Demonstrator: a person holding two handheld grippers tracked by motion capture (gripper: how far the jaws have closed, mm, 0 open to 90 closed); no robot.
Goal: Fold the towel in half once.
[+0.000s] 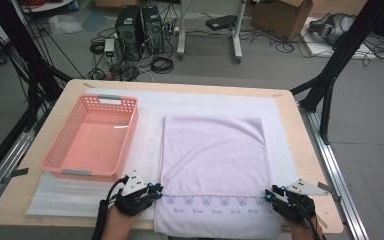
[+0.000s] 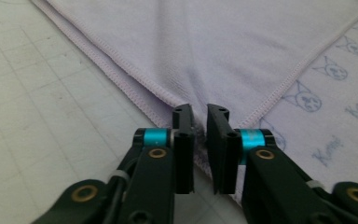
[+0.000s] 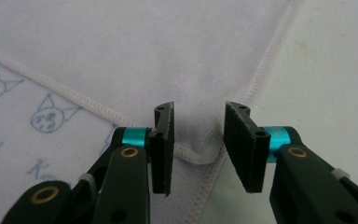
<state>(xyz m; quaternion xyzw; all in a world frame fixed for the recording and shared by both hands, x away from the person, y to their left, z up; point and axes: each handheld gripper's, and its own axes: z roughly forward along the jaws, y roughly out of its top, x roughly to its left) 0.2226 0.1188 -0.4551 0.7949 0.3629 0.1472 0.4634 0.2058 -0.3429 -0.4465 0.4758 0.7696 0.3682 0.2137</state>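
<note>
A lavender towel lies flat on the table, its upper layer folded back so a band of printed cat faces shows along the near edge. My left gripper sits at the folded layer's near left corner. In the left gripper view that gripper is shut, with the towel corner pinched in the narrow gap between its jaws. My right gripper is at the near right corner. In the right gripper view it stands open, straddling the puckered corner of the towel without pressing on it.
An empty pink plastic basket stands left of the towel on a white mat. The wooden table's near edge runs just below both hands. Computers, cables and a cardboard box sit on the floor beyond the table.
</note>
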